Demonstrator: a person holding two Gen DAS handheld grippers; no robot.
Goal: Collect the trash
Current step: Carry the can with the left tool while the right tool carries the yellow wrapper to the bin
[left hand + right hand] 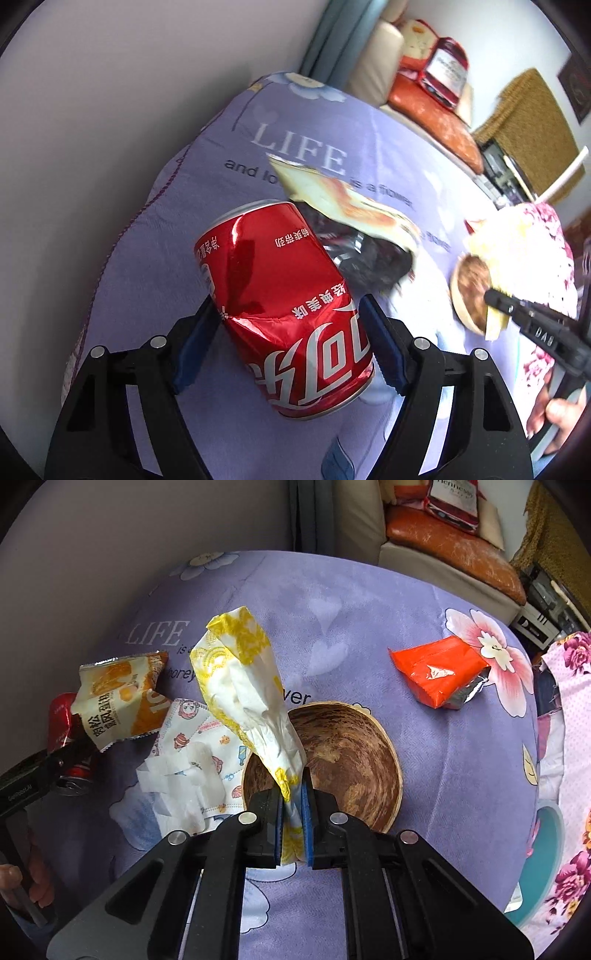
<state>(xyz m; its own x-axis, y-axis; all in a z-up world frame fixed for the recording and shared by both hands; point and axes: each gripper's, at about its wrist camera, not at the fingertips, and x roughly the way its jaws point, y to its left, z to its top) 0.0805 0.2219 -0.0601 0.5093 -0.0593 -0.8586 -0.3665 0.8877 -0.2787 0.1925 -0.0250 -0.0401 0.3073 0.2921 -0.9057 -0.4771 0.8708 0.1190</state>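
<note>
The right gripper [293,805] pinches a yellow-and-white paper wrapper [243,690] above the wooden bowl [354,760] mid-tablecloth [369,627], while the left gripper [288,325], jaws spread, straddles a dented red cola can [284,306] near the cloth's left edge.

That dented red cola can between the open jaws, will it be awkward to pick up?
Probably light: the red can is already crumpled, which suggests it is empty. Its thin wall may buckle further when squeezed. The glossy, creased metal could slip or twist between the left gripper's pads.
</note>
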